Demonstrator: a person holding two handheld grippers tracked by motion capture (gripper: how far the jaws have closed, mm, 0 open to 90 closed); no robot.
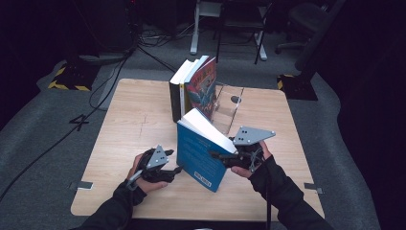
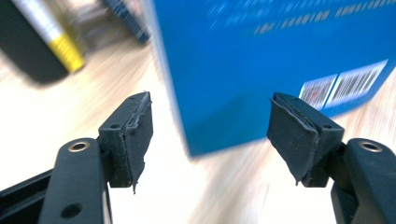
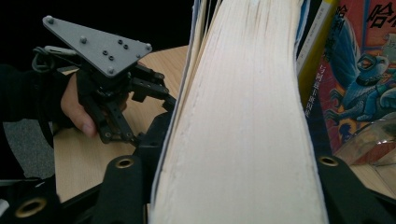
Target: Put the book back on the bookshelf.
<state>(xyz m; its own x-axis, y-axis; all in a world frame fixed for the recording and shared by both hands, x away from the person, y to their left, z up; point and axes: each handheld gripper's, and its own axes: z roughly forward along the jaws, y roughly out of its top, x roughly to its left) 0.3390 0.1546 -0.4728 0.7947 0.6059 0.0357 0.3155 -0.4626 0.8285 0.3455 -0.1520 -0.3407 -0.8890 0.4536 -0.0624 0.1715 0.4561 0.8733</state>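
A blue book point(image 1: 203, 155) is shown held tilted above the near middle of the wooden counter point(image 1: 129, 124), its lower corner close to or resting on the surface; which cannot be told. It is gripped by the right tool point(image 1: 229, 155), whose jaws are closed across the thickness of the page block point(image 3: 243, 116), one on each cover, so that the volume can be lifted and swung as a single rigid body. The left tool point(image 1: 173, 171) is held just beside the book's near cover, with its jaws spread wide and nothing between them; its pads point(image 2: 135, 135) are seen flanking the back cover and barcode point(image 2: 343, 88), apparently placed to steady or receive the book. Behind, a row of upright books point(image 1: 194, 88) is kept standing against a clear bookend point(image 1: 229, 108). The tilt of the blue book is judged to suit its insertion beside that row, where the picture-covered book point(image 3: 362, 74) stands outermost.
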